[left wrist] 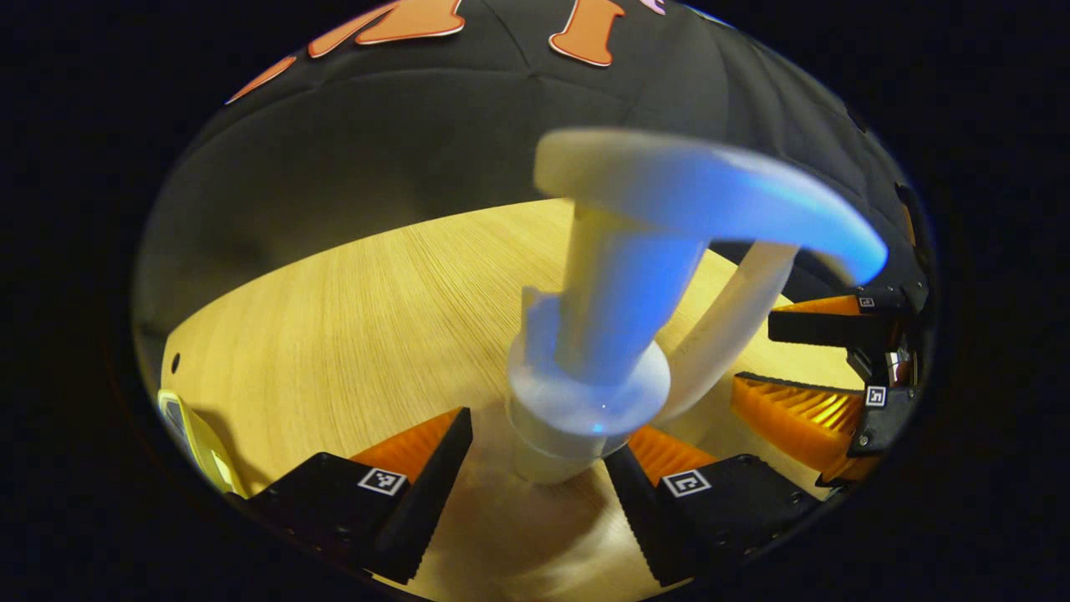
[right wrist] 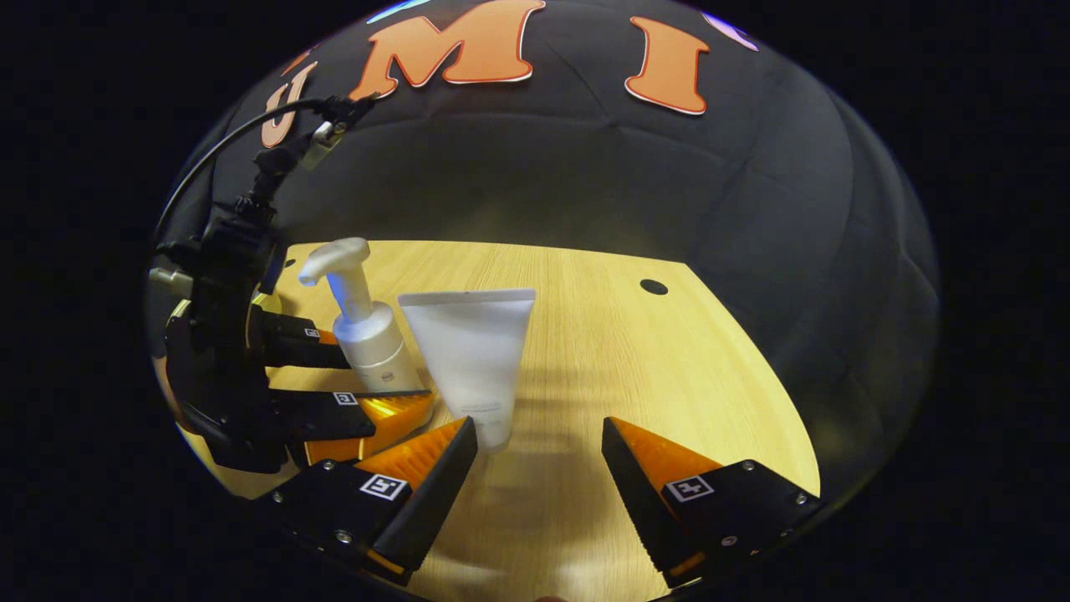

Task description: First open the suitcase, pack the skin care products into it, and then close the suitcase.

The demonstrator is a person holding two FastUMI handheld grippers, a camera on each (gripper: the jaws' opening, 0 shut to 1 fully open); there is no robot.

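Observation:
A white pump bottle stands on the wooden table, very close and blurred in the left gripper view. My left gripper is open, one finger on each side of the bottle's neck, with a gap on the left side. In the right gripper view the same pump bottle sits between the left gripper's fingers. A white tube stands on its cap beside the bottle. My right gripper is open, its left fingertip just by the tube's cap. The tube and right gripper also show behind the bottle.
A pale yellow rimmed object lies at the table's near left edge; I cannot tell what it is. The table has a small round hole at the back right. Bare wood stretches to the right of the tube.

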